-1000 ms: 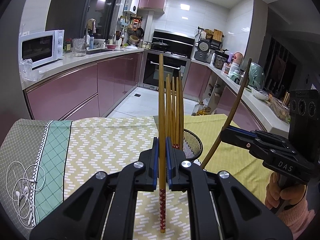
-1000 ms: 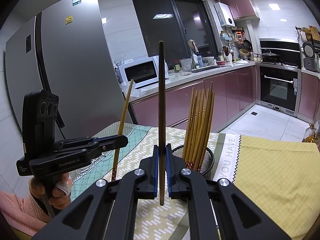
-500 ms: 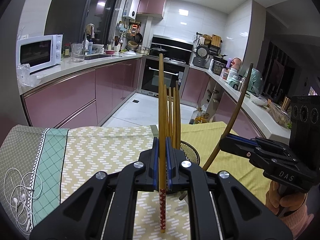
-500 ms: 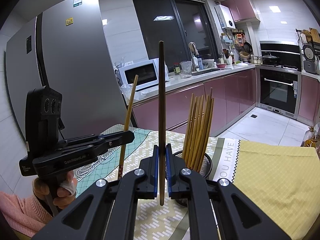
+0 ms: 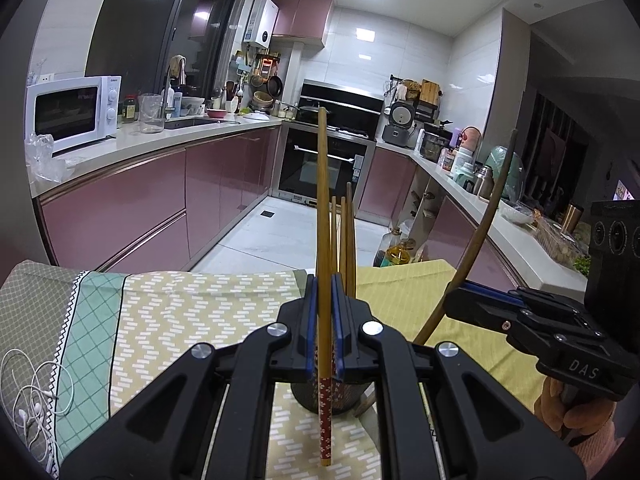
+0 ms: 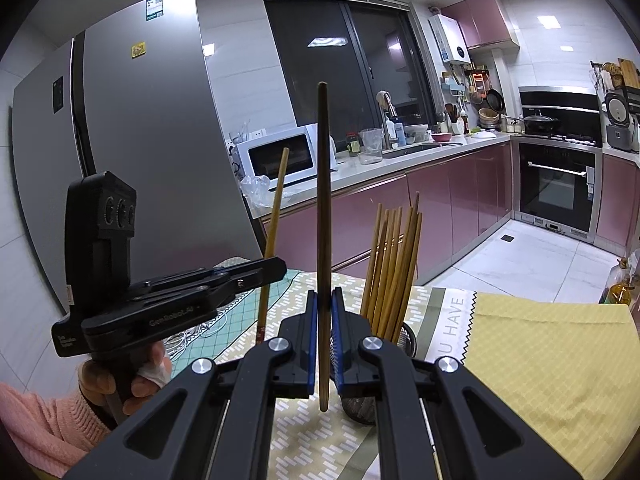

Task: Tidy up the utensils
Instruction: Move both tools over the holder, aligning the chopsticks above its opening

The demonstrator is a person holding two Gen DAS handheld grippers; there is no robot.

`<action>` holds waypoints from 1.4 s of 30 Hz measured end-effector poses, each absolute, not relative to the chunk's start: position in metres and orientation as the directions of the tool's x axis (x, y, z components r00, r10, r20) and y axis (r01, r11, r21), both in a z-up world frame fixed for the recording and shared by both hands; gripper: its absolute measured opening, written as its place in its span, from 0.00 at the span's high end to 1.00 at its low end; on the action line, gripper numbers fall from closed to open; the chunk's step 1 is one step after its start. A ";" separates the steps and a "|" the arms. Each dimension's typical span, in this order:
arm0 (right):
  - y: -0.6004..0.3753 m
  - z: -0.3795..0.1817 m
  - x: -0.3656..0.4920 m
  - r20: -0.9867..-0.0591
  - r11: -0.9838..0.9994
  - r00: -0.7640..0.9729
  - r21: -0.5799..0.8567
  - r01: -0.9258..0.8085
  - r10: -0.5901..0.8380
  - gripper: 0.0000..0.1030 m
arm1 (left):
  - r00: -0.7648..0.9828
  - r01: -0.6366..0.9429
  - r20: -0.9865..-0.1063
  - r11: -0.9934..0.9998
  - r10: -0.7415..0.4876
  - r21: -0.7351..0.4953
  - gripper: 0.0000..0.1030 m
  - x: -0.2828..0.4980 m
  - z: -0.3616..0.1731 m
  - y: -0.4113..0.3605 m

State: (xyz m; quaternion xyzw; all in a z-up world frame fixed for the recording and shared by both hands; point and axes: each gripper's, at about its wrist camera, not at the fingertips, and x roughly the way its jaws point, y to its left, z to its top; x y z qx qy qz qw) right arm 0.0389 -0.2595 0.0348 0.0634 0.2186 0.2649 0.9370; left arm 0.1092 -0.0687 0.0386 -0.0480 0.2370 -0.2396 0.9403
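Note:
My left gripper (image 5: 324, 332) is shut on a light wooden chopstick (image 5: 322, 216) with a red patterned end, held upright. My right gripper (image 6: 324, 336) is shut on a darker brown chopstick (image 6: 323, 200), also upright. A black mesh holder (image 6: 406, 340) with several chopsticks (image 6: 394, 264) stands on the table, just behind both grippers; in the left wrist view the holder (image 5: 308, 394) is mostly hidden by the fingers. The right gripper (image 5: 472, 300) shows right of the holder in the left wrist view. The left gripper (image 6: 264, 272) shows left of it in the right wrist view.
The table has a patterned green and yellow cloth (image 5: 180, 308) and a yellow mat (image 6: 540, 356). White earphones (image 5: 32, 396) lie at the cloth's left end. Pink kitchen cabinets (image 5: 132, 208), a microwave (image 5: 72, 112) and a grey fridge (image 6: 132, 140) stand beyond the table.
Both grippers have risen and come closer to the holder, each still holding its chopstick upright. The holder now sits lower in both views, behind the fingers.

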 end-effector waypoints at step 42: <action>-0.252 0.041 0.046 -0.324 0.859 0.796 0.230 -0.458 0.512 0.94 | 0.790 0.441 -0.362 0.868 -0.496 -0.228 0.93 0.140 0.059 -0.107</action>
